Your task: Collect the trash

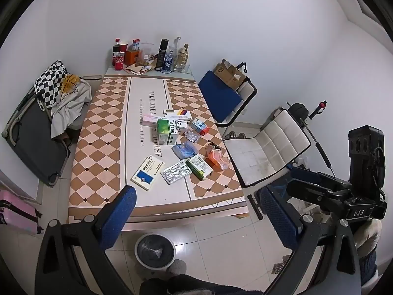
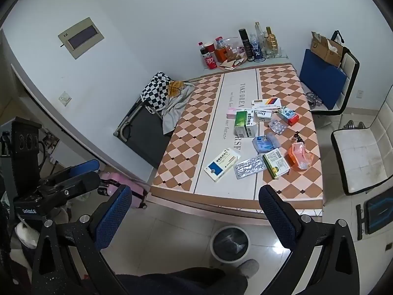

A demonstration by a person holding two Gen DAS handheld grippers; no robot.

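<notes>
I see left gripper [image 1: 196,217] and right gripper [image 2: 195,212] both spread wide, empty, short of desk [image 1: 103,132]; medicine boxes [image 1: 167,130] scattered there; bin [image 1: 154,250] on floor below.

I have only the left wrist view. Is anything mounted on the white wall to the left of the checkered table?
Observer: Yes. A beige rectangular wall panel with a dark window hangs high on that wall.
Operator: The other gripper hides the floor beyond the white padded chair. What is there?
Observer: A dark flat device with blue lines stands on the floor beside the white padded chair.
Operator: Is the right gripper open?
Observer: Yes. The right gripper is wide open, with nothing between its blue pads.
</notes>
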